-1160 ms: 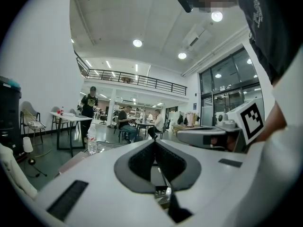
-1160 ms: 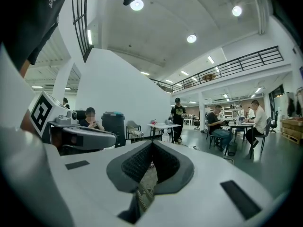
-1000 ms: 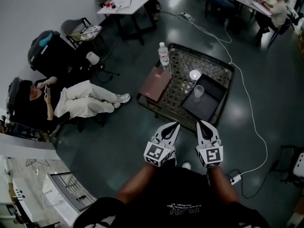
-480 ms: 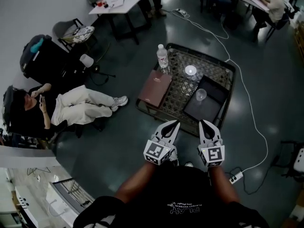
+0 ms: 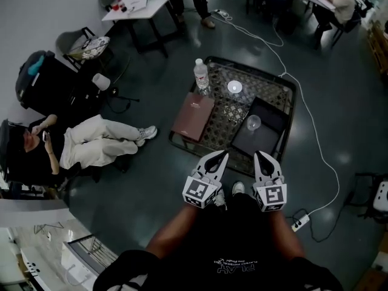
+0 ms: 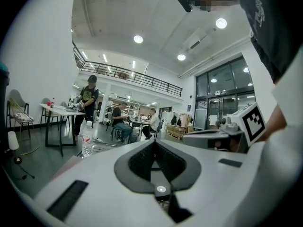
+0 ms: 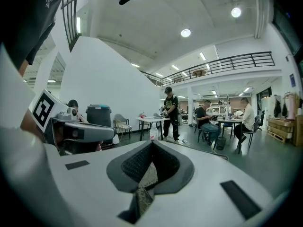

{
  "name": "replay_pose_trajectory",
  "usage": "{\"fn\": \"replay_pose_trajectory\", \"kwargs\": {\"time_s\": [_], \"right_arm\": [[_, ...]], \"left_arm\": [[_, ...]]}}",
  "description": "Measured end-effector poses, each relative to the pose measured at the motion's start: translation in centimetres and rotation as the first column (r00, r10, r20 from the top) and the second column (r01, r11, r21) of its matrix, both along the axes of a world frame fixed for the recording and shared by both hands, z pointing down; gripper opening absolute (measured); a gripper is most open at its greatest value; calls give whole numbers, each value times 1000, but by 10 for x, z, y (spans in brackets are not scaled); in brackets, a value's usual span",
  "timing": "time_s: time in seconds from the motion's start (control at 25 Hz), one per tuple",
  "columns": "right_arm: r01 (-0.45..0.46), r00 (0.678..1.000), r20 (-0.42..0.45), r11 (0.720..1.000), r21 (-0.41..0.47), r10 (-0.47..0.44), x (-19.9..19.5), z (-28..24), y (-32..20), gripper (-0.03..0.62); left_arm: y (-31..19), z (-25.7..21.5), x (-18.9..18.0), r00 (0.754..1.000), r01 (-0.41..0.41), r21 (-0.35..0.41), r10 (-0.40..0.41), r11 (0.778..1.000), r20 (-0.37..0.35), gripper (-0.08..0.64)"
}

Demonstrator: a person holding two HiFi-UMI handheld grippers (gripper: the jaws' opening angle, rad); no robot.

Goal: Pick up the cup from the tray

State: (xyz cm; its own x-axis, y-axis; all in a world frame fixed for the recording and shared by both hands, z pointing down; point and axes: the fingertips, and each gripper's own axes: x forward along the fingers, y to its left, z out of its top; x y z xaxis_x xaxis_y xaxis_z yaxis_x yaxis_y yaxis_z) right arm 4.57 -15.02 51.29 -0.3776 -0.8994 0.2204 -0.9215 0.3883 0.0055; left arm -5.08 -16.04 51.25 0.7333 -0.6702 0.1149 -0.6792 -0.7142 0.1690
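A clear cup (image 5: 253,123) stands upright on a dark tray (image 5: 273,115) at the right side of a low woven table (image 5: 227,120). Both grippers hang side by side in front of my body, short of the table's near edge. My left gripper (image 5: 221,157) has its jaws shut with nothing in them. My right gripper (image 5: 260,157) is shut and empty too, its tips pointing toward the tray. In the left gripper view the jaws (image 6: 154,143) meet at the tip; the right gripper view shows its jaws (image 7: 151,145) pressed together. Neither gripper view shows the cup.
On the table also stand a water bottle (image 5: 199,73), a brown book (image 5: 193,115) and a small white lidded cup (image 5: 234,87). A white cable (image 5: 315,135) runs along the floor on the right to a power strip (image 5: 299,222). A seated person (image 5: 79,144) is at the left.
The table with tray and cup has drifted up and slightly left in the head view as my head shifted. Both grippers keep their place and stay shut.
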Motion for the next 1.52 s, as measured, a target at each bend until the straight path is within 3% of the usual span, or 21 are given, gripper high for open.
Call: {"fn": "replay_pose_trajectory", "kwargs": {"time_s": [0.6, 0.88, 1.24, 1.36, 1.52], "right_arm": [[3, 1000, -14, 998, -66, -3, 27, 41, -59, 9], [15, 1000, 4, 984, -177, -14, 43, 89, -81, 9], [67, 997, -7, 945, -320, -73, 45, 152, -96, 14], [65, 997, -18, 935, -350, -76, 46, 166, -102, 46], [42, 997, -39, 918, -395, -63, 49, 185, -110, 135]], "left_arm": [[-51, 18, 7, 998, 41, -29, -40, 999, 49, 9], [-71, 42, 7, 994, 80, -81, -74, 993, 79, 9], [-89, 75, 11, 990, 86, -133, -70, 987, 119, 9], [-94, 80, 18, 990, 77, -138, -60, 987, 125, 9], [-99, 88, 22, 990, 81, -152, -62, 985, 125, 9]]}}
